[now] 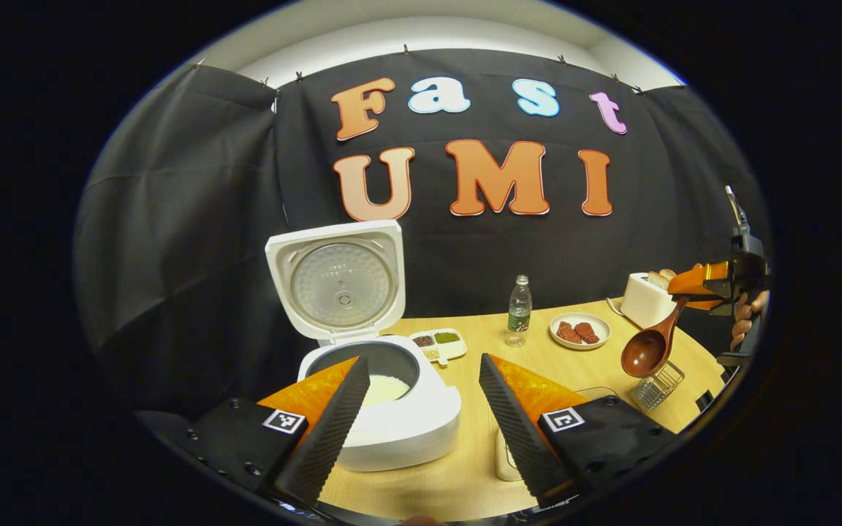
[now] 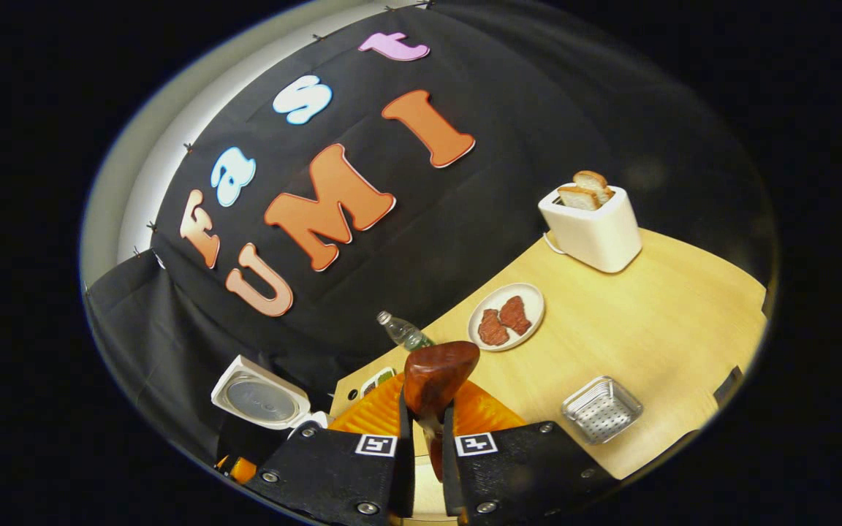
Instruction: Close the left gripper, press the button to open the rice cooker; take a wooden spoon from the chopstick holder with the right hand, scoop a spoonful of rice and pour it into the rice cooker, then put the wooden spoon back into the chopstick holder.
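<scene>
Spreading across both views, the pale wooden bench (image 1: 538, 358) carries everything. The rice cooker (image 1: 392, 416) stands at the bench's 9 o'clock side in the left gripper view, its lid (image 1: 337, 281) raised upright and white rice seen inside the pot. The left gripper (image 1: 417, 431) is held before the cooker with its fingers spread wide apart and nothing between them. At 3 o'clock in that view the right gripper (image 1: 717, 281) is seen held aloft, a hand (image 1: 746, 318) behind it. In the right gripper view the right gripper (image 2: 428, 438) is closed tightly on the handle of the wooden spoon (image 2: 437, 380), the bowl pointing forward. In the left gripper view the spoon's bowl (image 1: 647, 351) hangs just above the wire chopstick holder (image 1: 658, 383). A toaster (image 2: 593, 226), a plate (image 2: 531, 296) and a bottle (image 1: 518, 310) are set at the 12 o'clock edge.
</scene>
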`<state>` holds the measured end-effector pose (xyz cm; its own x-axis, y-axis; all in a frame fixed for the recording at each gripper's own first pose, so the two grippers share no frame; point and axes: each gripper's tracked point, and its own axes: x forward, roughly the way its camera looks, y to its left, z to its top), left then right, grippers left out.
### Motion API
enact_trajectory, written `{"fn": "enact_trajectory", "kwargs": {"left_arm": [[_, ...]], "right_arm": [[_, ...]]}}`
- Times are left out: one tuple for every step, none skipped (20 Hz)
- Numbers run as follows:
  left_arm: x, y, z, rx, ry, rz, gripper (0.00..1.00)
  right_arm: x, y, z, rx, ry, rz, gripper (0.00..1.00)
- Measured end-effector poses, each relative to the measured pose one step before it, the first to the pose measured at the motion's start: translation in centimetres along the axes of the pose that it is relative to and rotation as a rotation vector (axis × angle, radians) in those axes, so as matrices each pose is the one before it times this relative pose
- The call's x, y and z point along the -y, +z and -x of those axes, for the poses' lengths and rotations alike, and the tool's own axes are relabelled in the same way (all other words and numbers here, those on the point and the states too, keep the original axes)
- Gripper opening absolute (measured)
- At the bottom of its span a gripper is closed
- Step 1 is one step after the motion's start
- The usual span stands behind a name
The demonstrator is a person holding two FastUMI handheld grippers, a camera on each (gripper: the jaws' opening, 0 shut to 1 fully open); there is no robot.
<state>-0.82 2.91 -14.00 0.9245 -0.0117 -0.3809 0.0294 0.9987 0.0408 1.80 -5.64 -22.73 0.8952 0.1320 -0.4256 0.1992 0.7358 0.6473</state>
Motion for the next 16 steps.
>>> {"fn": "enact_trajectory", "kwargs": {"left_arm": [[0.599, -0.067, -0.088, -0.00303, -0.00561, -0.00172, 1.00], [0.514, 0.101, -0.096, -0.00178, -0.00529, 0.00052, 1.00], [0.417, 0.053, -0.093, -0.00098, -0.00302, 0.00077, 1.00], [0.487, 0.198, -0.003, 0.00297, -0.00070, 0.00145, 1.00], [0.460, 0.155, 0.067, 0.00273, 0.00036, 0.00123, 1.00], [0.374, 0.211, -0.009, 0.00343, 0.00186, 0.00181, 1.00], [0.492, 0.036, -0.036, 0.00067, -0.00007, 0.00148, 1.00], [0.349, 0.120, 0.037, 0.00054, 0.00158, -0.00015, 1.00], [0.252, 0.025, 0.133, 0.00035, 0.00275, -0.00095, 1.00], [0.062, 0.099, 0.027, 0.00310, 0.00662, -0.00190, 1.00], [0.015, 0.161, 0.226, 0.00169, 0.00845, -0.00330, 1.00], [0.010, -0.023, 0.020, -0.00332, 0.01123, -0.00059, 1.00], [-0.256, -0.165, 0.019, -0.00821, 0.01917, 0.00640, 1.00], [-0.025, -0.170, -0.036, -0.01158, 0.00762, 0.01165, 1.00], [0.240, -0.040, 0.210, -0.00800, 0.00671, 0.00784, 1.00], [-0.129, 0.092, 0.199, -0.00125, 0.01156, -0.00078, 1.00]], "right_arm": [[1.048, 0.519, 0.347, 0.01140, -0.00947, -0.00116, 0.15], [1.163, 0.618, 0.187, 0.01027, -0.01164, 0.00348, 0.15], [1.065, 0.382, -0.080, 0.00879, -0.01549, 0.00673, 0.14], [1.073, 0.474, 0.044, 0.00937, -0.01275, 0.00648, 0.15], [1.035, 0.578, 0.047, 0.00755, -0.01213, 0.01212, 0.16], [0.880, 0.343, 0.078, 0.00458, -0.00859, 0.00637, 0.17], [0.784, 0.177, -0.059, 0.00651, -0.00377, 0.01205, 0.17], [0.841, 0.098, -0.235, -0.00255, -0.00918, 0.01163, 0.17], [0.729, -0.063, -0.182, -0.00351, -0.00746, 0.00876, 0.17], [0.575, -0.050, -0.120, -0.00207, -0.00211, 0.00542, 0.17], [0.474, 0.028, -0.144, -0.00082, -0.00002, 0.00191, 0.17], [0.529, -0.125, -0.313, -0.00304, 0.00749, 0.00850, 0.17], [0.280, -0.527, -0.227, -0.01493, 0.01094, 0.01795, 0.17], [0.427, -0.704, -0.198, -0.02603, 0.00454, 0.02121, 0.17], [0.567, -0.436, -0.063, -0.01315, -0.00573, 0.01995, 0.18], [0.556, -0.379, -0.067, -0.00578, -0.00690, 0.02001, 0.19]]}}
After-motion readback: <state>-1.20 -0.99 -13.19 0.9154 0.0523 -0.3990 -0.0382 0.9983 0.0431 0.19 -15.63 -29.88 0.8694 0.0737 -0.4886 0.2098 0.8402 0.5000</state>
